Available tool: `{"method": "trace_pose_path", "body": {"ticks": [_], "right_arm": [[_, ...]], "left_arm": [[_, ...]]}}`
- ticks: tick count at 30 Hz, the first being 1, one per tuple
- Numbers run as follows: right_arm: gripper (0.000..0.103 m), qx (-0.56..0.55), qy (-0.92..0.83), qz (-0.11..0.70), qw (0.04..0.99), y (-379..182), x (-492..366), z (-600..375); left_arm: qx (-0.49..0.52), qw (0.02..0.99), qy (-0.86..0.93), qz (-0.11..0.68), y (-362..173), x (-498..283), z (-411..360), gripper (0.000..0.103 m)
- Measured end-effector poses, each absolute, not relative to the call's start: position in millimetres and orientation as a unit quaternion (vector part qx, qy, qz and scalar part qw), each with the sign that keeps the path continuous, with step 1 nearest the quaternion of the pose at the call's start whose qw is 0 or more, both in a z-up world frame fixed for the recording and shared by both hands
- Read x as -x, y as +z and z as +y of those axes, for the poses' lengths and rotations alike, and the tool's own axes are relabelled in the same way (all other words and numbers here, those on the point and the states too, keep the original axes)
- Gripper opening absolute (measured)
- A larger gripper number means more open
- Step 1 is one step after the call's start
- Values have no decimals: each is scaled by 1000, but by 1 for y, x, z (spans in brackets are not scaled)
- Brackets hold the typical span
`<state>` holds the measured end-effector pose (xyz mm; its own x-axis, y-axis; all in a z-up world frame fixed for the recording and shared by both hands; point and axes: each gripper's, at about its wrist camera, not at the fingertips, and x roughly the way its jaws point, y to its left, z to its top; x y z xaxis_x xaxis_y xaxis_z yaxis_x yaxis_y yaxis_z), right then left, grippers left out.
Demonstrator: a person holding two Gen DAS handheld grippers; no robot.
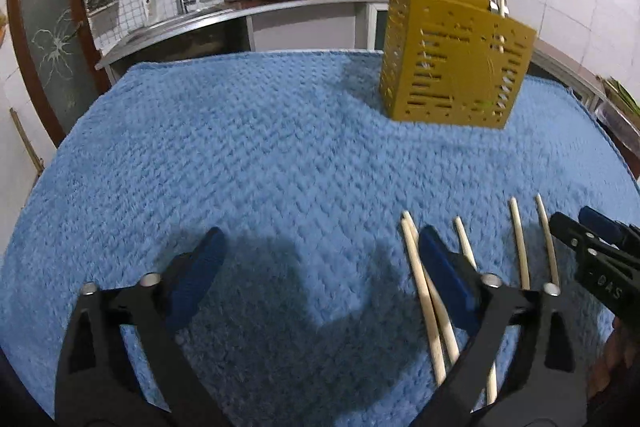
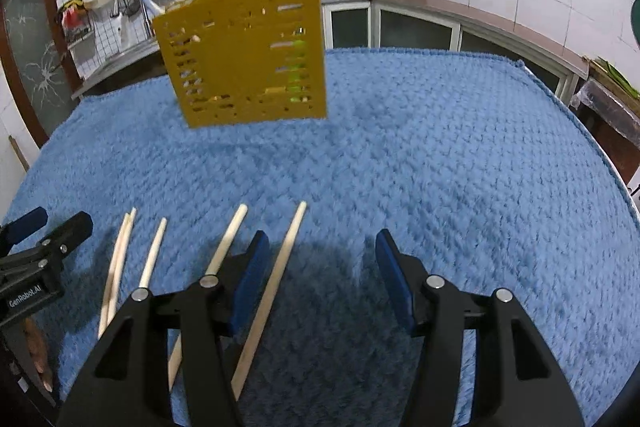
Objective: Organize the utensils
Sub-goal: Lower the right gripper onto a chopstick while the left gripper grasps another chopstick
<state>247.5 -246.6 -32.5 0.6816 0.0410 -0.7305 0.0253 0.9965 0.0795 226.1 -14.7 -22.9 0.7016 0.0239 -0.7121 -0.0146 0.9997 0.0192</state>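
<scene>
Five pale wooden chopsticks [image 2: 276, 291] lie loose in a row on the fluffy blue towel [image 2: 440, 155] along the bottom of both views, seemingly awaiting sorting. The perforated yellow plastic utensil holder [image 2: 248, 55] stands upper centre-left in the right view, upper right in the left, and already holds a few upright utensils. The left gripper [image 1: 320, 263] and right gripper [image 2: 320, 259] both hover spread wide and empty; the right one straddles the rightmost chopstick, probably to pick it first.

Five loose chopsticks [image 2: 276, 291] on one blue towel [image 2: 440, 167], one yellow holder [image 2: 244, 51], two grippers.
</scene>
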Motion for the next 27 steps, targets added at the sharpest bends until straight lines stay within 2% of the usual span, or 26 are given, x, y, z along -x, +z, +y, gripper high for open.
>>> {"method": "trace_pose_path", "body": {"ticks": [2,4,8,14,19,22,24,26,27], "right_arm": [[54,-40,7,403,914,-34,-247,-246],[54,-34,7,405,914,-35,-247,-244],[45,-28,12,415,909,-38,-249,-240],[42,-41,19,422,906,-42,-252,-244],[42,-44,21,426,903,-44,-253,-246],[42,-38,20,427,903,-44,-253,-243],[38,-37,21,427,903,-43,-254,-243],[25,-37,27,424,905,-42,-253,-242],[23,-36,32,423,905,-42,-253,-242]], "left_arm": [[-2,917,3,398,-25,-226,-15,75],[5,914,-8,405,-26,-226,-16,70],[13,911,-25,412,-28,-226,-19,56],[38,904,-47,423,-30,-226,-20,43],[32,903,-63,423,-30,-224,-30,40],[23,901,-66,429,-33,-225,-34,30],[23,897,-69,436,-35,-226,-37,25],[23,897,-70,435,-36,-226,-37,22],[24,897,-72,435,-36,-226,-37,20]]}}
